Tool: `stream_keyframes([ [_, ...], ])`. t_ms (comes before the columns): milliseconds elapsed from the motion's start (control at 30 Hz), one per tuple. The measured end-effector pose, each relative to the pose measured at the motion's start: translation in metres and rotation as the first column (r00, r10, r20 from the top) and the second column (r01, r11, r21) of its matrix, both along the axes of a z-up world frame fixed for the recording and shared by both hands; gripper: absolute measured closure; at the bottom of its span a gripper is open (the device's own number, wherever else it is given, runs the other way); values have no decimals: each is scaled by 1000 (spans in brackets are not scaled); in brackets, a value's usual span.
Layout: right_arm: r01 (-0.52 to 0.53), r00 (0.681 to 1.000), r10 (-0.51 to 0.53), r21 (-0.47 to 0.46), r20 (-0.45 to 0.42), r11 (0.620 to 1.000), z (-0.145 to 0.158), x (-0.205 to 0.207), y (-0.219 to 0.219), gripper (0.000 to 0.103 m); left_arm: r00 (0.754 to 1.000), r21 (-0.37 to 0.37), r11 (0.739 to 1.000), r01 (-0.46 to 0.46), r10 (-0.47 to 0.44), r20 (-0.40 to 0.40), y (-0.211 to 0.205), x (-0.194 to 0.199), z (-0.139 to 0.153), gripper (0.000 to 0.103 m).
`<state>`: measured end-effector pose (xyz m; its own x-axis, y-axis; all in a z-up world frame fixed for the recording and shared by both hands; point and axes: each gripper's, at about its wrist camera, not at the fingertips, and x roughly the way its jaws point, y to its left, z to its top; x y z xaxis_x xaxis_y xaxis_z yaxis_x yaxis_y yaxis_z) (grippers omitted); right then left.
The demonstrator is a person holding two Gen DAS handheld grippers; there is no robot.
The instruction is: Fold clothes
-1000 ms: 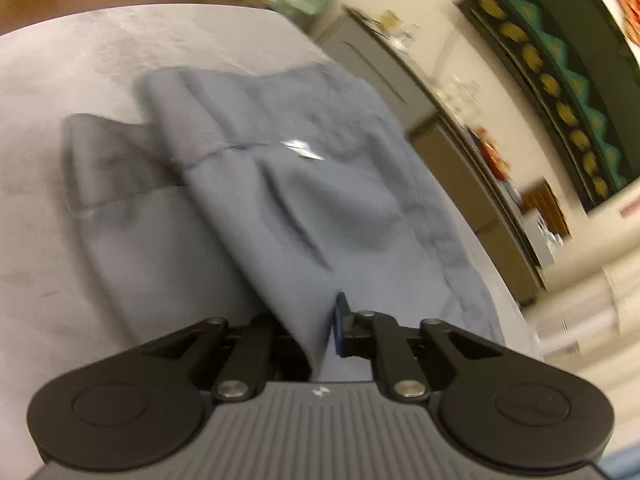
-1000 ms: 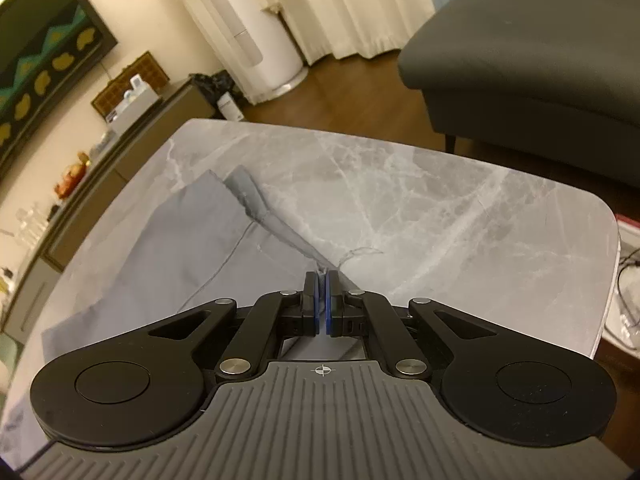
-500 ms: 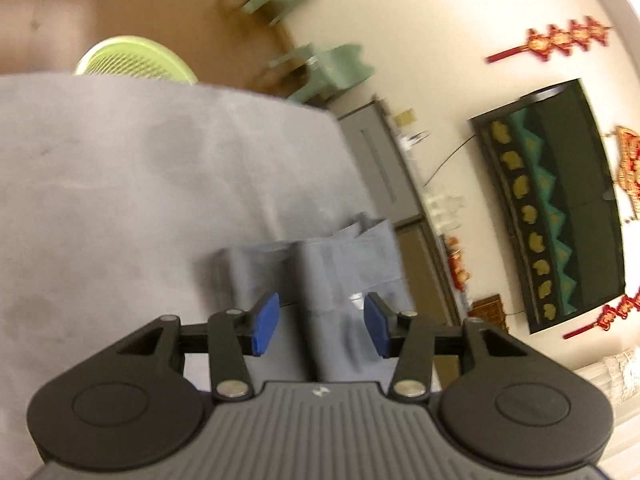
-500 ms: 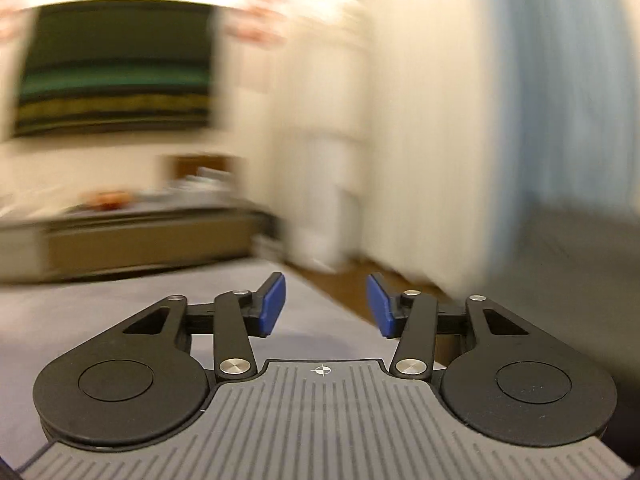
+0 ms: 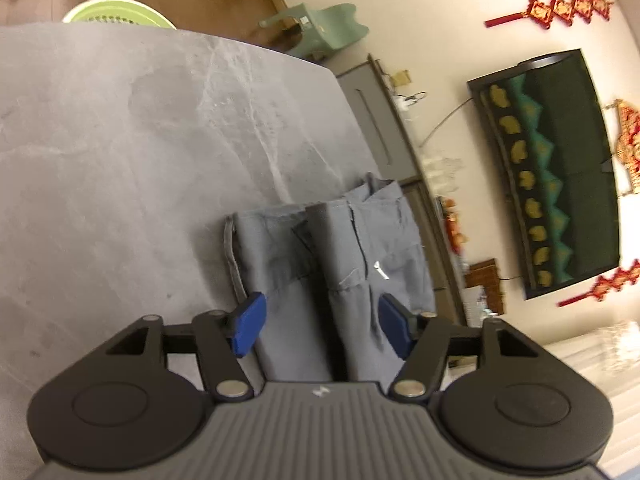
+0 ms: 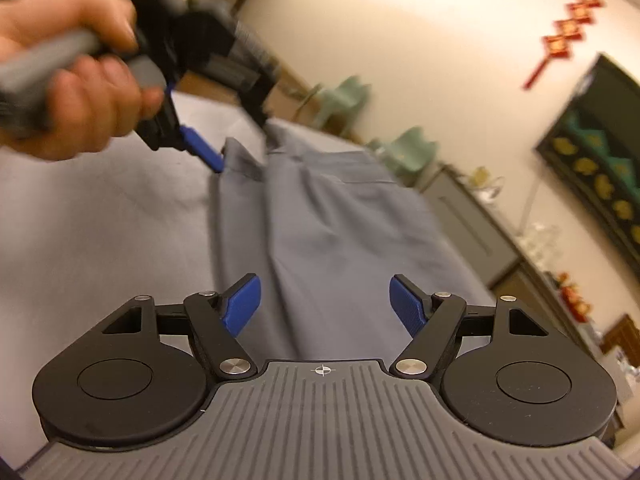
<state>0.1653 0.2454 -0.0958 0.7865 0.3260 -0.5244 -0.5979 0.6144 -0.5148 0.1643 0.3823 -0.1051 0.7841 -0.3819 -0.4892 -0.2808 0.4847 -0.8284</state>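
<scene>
Standing wide apart, the jaws of the left gripper (image 5: 322, 326) have just been opening; the blue pads (image 5: 249, 320) flank the near end of the grey garment (image 5: 332, 256) without pressing on it, so nothing is gripped. The jaws of the right gripper (image 6: 325, 308) have likewise just been opening and stand wider still, with grey cloth showing in the gap beneath them and neither pad closed on it. Whether either set of fingertips touches the fabric cannot be told.

The garment lies folded into a long narrow strip on the grey marble-patterned table (image 5: 140, 140), near the table's right-hand edge in the left wrist view, with a seam and an overlapping layer running down its length. In the right wrist view the strip stretches away from the right gripper toward the left gripper at its far end, where a person's hand (image 6: 76, 76) clasps the handle; that part of the picture is blurred.

Beyond the table stand pale green chairs (image 5: 320, 28), a green basket (image 5: 116, 14) on the wooden floor, a low grey cabinet (image 5: 380, 120) along the wall, a dark framed panel (image 5: 556, 168) with green and gold shapes, and red hanging ornaments (image 5: 552, 10). Nothing lies on the garment or between the two grippers besides the cloth itself.
</scene>
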Motion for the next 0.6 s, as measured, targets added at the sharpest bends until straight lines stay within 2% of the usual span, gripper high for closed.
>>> stream_keyframes([
  [67, -6, 998, 6, 15, -60, 1000, -7, 20, 15, 29, 1000, -17, 1000, -10, 10, -8, 5, 2, -9, 36],
  [133, 11, 989, -6, 35, -151, 999, -14, 38, 24, 41, 1000, -43, 999, 5, -6, -13, 6, 4, -16, 35],
  [167, 6, 983, 5, 61, -183, 998, -16, 41, 27, 41, 1000, -44, 999, 21, -21, -6, 4, 8, -17, 33],
  [200, -5, 979, 23, 91, -201, 996, -16, 41, 29, 43, 999, -28, 999, 40, -41, -1, 1, 13, -16, 26],
  [233, -19, 975, 43, 112, -220, 994, -17, 41, 31, 41, 998, -12, 998, 60, -60, 2, -3, 17, -16, 24],
  [300, -50, 964, 83, 135, -254, 990, -15, 40, 38, 41, 996, 16, 996, 90, -90, -12, -12, 26, -18, 24],
  [400, -80, 963, 108, 123, -248, 989, -10, 34, 37, 41, 994, 98, 989, 108, -106, -21, -25, 34, -13, 29],
  [467, -70, 959, 103, 133, -265, 989, -8, 31, 30, 41, 994, 150, 983, 110, -104, -44, -33, 40, -13, 60],
  [500, -64, 959, 99, 137, -265, 989, -6, 27, 24, 41, 992, 175, 977, 119, -111, -59, -37, 42, -14, 80],
  [600, -21, 963, 66, 169, -260, 985, 5, 8, 1, 39, 992, 247, 961, 127, -117, -54, -47, 43, -9, 94],
])
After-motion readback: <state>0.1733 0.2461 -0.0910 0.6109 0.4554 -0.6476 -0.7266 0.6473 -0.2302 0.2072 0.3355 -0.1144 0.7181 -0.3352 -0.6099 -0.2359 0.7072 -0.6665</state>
